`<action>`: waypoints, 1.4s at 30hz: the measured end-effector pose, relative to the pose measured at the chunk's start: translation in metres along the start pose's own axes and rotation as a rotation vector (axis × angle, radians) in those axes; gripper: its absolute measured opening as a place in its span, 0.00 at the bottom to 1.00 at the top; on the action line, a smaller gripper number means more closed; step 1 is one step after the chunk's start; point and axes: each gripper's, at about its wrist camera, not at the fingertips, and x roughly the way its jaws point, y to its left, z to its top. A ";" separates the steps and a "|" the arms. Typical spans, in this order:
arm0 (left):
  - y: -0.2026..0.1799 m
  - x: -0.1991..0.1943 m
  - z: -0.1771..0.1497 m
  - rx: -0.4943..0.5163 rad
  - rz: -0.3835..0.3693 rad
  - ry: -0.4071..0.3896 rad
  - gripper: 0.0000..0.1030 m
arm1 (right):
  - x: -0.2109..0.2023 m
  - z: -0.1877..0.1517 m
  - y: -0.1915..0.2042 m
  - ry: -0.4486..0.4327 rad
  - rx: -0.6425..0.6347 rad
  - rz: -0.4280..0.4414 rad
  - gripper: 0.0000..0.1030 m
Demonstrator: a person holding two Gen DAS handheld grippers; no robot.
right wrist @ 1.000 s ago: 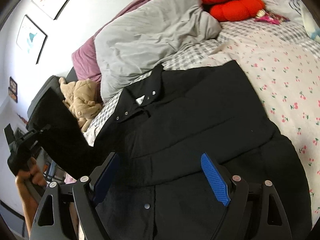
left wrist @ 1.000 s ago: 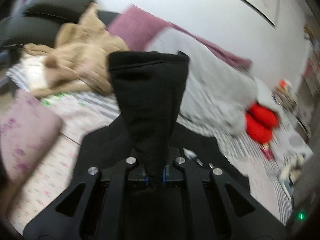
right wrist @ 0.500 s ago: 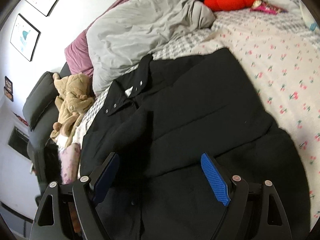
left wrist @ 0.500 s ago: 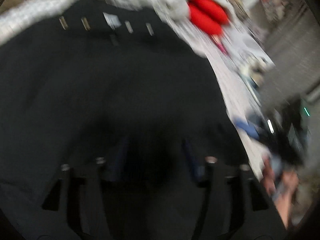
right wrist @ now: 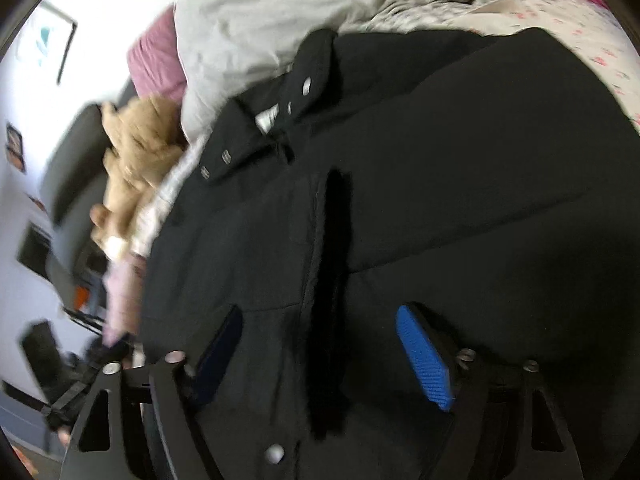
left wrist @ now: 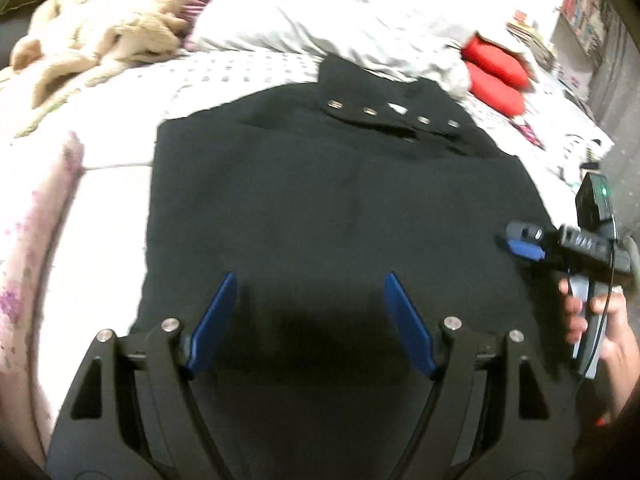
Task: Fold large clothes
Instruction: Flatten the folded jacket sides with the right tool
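Note:
A large black padded jacket lies spread on the bed, its snap-button collar at the far end. A sleeve lies folded over its front. My left gripper is open and empty just above the jacket's near part. My right gripper is open and empty, low over the jacket. The right gripper also shows at the right edge of the left wrist view, held by a hand.
The bed has a floral sheet. A grey duvet, a beige plush blanket and red cushions lie beyond the collar. A pink pillow lies to the left. A dark sofa stands by the wall.
My left gripper held the black sleeve up, swung it over the jacket and let go; it is now open. My right gripper moved closer to the jacket.

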 end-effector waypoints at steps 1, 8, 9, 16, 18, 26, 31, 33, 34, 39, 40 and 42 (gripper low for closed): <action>0.005 0.002 -0.003 -0.002 0.008 -0.008 0.75 | 0.007 -0.001 0.005 0.004 -0.027 -0.011 0.45; 0.022 0.018 -0.003 -0.043 -0.024 -0.086 0.68 | -0.039 0.014 0.073 -0.207 -0.311 -0.048 0.10; 0.023 0.024 -0.004 -0.062 -0.028 -0.069 0.68 | -0.040 0.017 0.077 -0.232 -0.338 -0.094 0.10; 0.009 0.055 -0.018 -0.038 0.033 0.038 0.68 | 0.034 0.011 0.042 -0.043 -0.358 -0.410 0.24; 0.004 0.051 -0.016 -0.041 0.043 0.068 0.69 | 0.025 0.011 0.044 -0.057 -0.346 -0.434 0.35; -0.001 -0.011 -0.030 -0.172 0.097 0.163 0.88 | -0.069 -0.008 0.055 -0.036 -0.308 -0.289 0.79; -0.007 -0.062 -0.061 -0.219 0.079 0.178 0.99 | -0.133 -0.050 0.051 -0.043 -0.243 -0.224 0.84; -0.005 -0.080 -0.077 -0.226 0.061 0.200 0.99 | -0.159 -0.069 0.041 -0.041 -0.222 -0.208 0.87; -0.003 -0.087 -0.084 -0.229 0.049 0.212 0.99 | -0.166 -0.075 0.038 -0.039 -0.213 -0.207 0.90; 0.021 -0.119 -0.118 -0.265 -0.025 0.241 0.99 | -0.214 -0.107 0.005 -0.009 -0.155 -0.239 0.91; 0.029 -0.124 -0.124 -0.283 -0.031 0.245 0.99 | -0.221 -0.112 -0.003 -0.009 -0.138 -0.239 0.91; 0.041 -0.126 -0.133 -0.321 -0.032 0.250 0.99 | -0.239 -0.121 -0.020 -0.013 -0.100 -0.240 0.91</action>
